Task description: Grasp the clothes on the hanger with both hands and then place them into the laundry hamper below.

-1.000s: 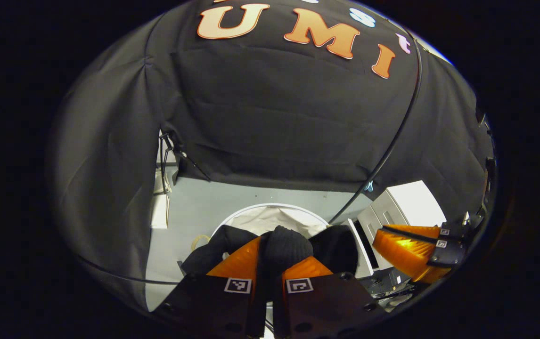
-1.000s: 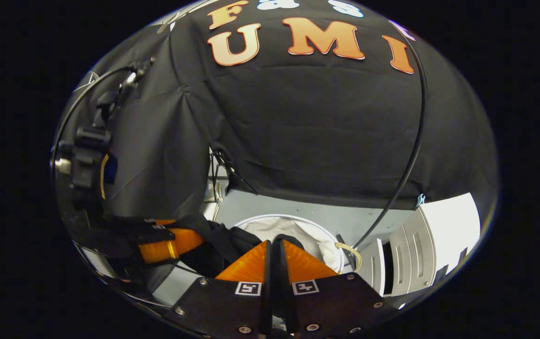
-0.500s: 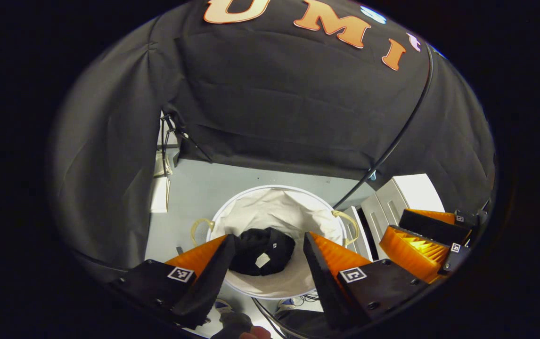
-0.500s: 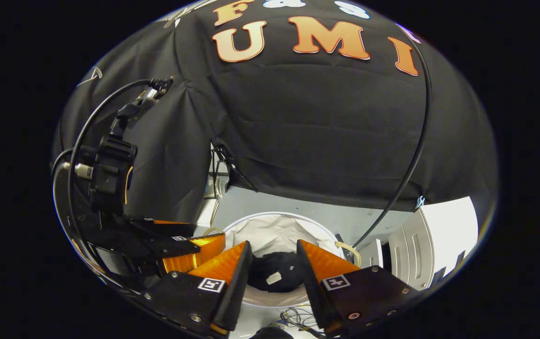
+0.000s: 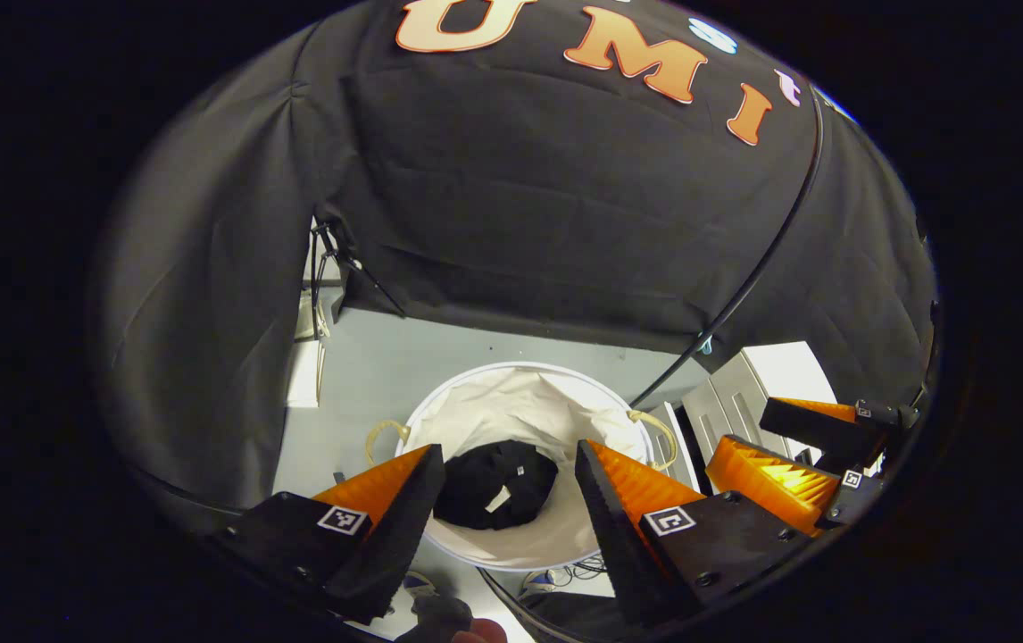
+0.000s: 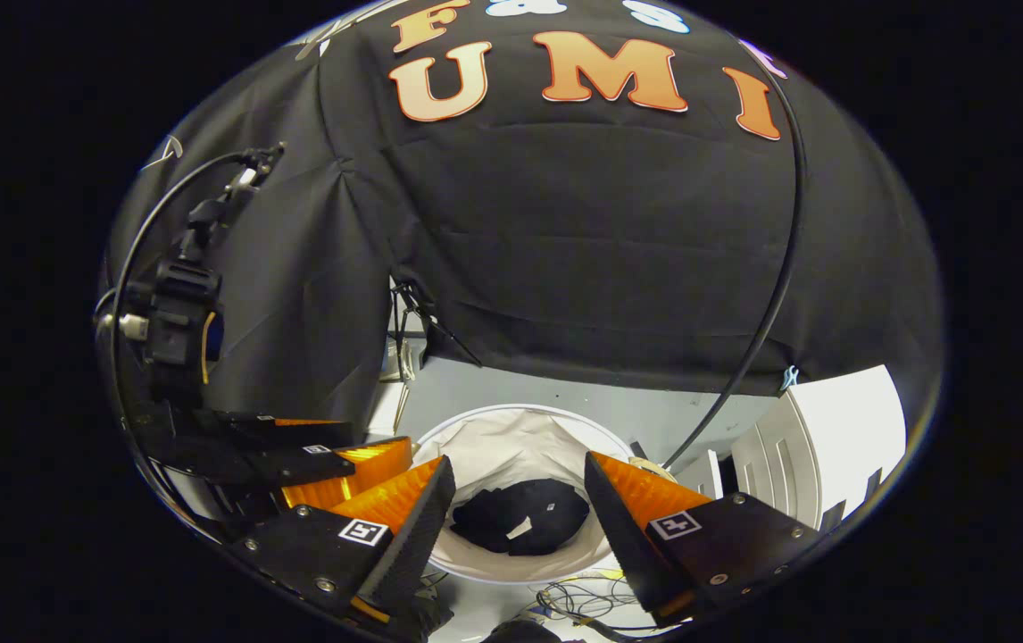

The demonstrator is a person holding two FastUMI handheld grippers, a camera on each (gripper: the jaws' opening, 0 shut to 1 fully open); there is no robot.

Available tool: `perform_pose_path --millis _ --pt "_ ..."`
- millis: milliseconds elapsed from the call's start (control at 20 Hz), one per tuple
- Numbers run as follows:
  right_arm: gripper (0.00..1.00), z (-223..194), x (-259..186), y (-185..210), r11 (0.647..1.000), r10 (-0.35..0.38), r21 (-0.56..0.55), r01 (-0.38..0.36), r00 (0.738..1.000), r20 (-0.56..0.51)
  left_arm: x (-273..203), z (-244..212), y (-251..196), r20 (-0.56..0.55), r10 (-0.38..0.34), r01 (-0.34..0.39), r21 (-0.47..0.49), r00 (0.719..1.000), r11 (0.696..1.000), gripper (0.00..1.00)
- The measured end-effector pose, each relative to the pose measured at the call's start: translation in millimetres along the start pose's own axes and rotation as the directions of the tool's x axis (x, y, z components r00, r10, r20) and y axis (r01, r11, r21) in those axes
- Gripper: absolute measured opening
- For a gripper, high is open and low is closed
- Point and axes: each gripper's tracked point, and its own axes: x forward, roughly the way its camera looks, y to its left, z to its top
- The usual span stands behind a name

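Grey floor (image 5: 386, 375) runs beneath the black cloth wall, and on it stands the round white laundry hamper (image 5: 511, 379), its rope handles at either side. Bunched at the hamper's bottom lie the black clothes (image 5: 495, 484), free of both tools. Above them the left gripper (image 5: 503, 464) hangs with its jaws spread wide and empty. Just beside it, the right gripper (image 6: 519, 473) is likewise parted over the hamper, holding nothing. A black cable (image 6: 770, 295) curves down the wall toward white furniture (image 6: 842, 429).
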Motion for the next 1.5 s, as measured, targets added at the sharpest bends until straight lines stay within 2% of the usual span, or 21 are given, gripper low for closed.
perform_pose_path --millis 50,150,300,500,550,650,800,900,950,1050,1150,1200,1400,1450,1500 --pt "0.91 2.3 -1.5 0.0 1.000 -0.003 0.003 0.003 1.000 0.003 -2.8 5.5 -1.6 0.014 -0.001 0.001 0.007 1.000 1.000 0.92" --pt "0.92 10.7 -7.6 0.7 1.000 -0.007 0.006 0.007 1.000 0.027 -13.1 17.0 -2.1 0.058 0.001 -0.002 0.027 0.998 1.000 0.98" --pt "0.92 30.0 -21.2 3.1 1.000 -0.011 0.002 0.011 0.997 0.072 -34.2 39.9 -8.9 0.134 -0.006 0.000 0.046 0.991 0.999 0.98" --pt "0.92 80.7 -56.6 6.7 1.000 -0.014 0.019 0.011 0.982 0.188 -78.2 85.7 -20.2 0.268 -0.021 0.009 0.044 0.963 0.999 0.98" --pt "0.92 94.9 -69.2 7.1 1.000 -0.017 0.019 0.013 0.974 0.226 -91.2 98.8 -23.9 0.301 -0.026 0.014 0.041 0.953 0.999 0.94" --pt "0.92 122.6 -95.1 8.4 1.000 -0.016 0.013 0.013 0.954 0.299 -117.8 125.4 -30.1 0.375 -0.036 0.021 0.043 0.926 0.999 0.98" --pt "0.92 160.4 -139.1 14.1 1.000 -0.009 -0.007 0.013 0.916 0.400 -168.1 166.8 -36.9 0.495 -0.027 -0.007 0.067 0.868 0.998 1.00" --pt "0.92 178.5 -167.8 19.1 1.000 0.004 -0.017 0.004 0.893 0.451 -190.5 178.1 -38.7 0.550 -0.035 -0.004 0.069 0.835 0.998 1.00" --pt "0.92 185.1 -183.6 21.1 1.000 0.011 -0.017 -0.003 0.880 0.476 -208.1 185.2 -47.8 0.573 -0.040 0.000 0.069 0.819 0.998 0.97" --pt "0.92 201.3 -206.7 25.2 1.000 0.020 -0.013 -0.015 0.853 0.521 -240.8 195.4 -54.4 0.616 -0.038 -0.001 0.063 0.787 0.998 1.00" --pt "0.92 210.0 -228.2 26.0 1.000 0.023 -0.018 -0.015 0.834 0.552 -266.4 205.3 -58.5 0.653 -0.033 -0.012 0.065 0.757 0.998 0.94" --pt "0.92 212.3 -237.0 25.3 1.000 0.025 -0.023 -0.015 0.827 0.561 -273.8 205.4 -61.5 0.668 -0.031 -0.024 0.072 0.743 0.997 0.97" --pt "0.92 219.5 -271.5 25.8 1.000 0.026 -0.014 -0.022 0.795 0.605 -311.8 210.2 -68.3 0.724 -0.011 -0.071 0.083 0.689 0.994 0.94" --pt "0.98 220.5 -277.2 26.0 1.000 0.027 -0.011 -0.026 0.791 0.611 -325.1 208.3 -72.2 0.736 -0.006 -0.079 0.081 0.677 0.994 0.96" --pt "0.92 221.5 -282.5 25.2 1.000 0.029 -0.011 -0.028 0.787 0.617 -332.4 208.6 -74.6 0.743 -0.007 -0.079 0.080 0.669 0.994 0.93"
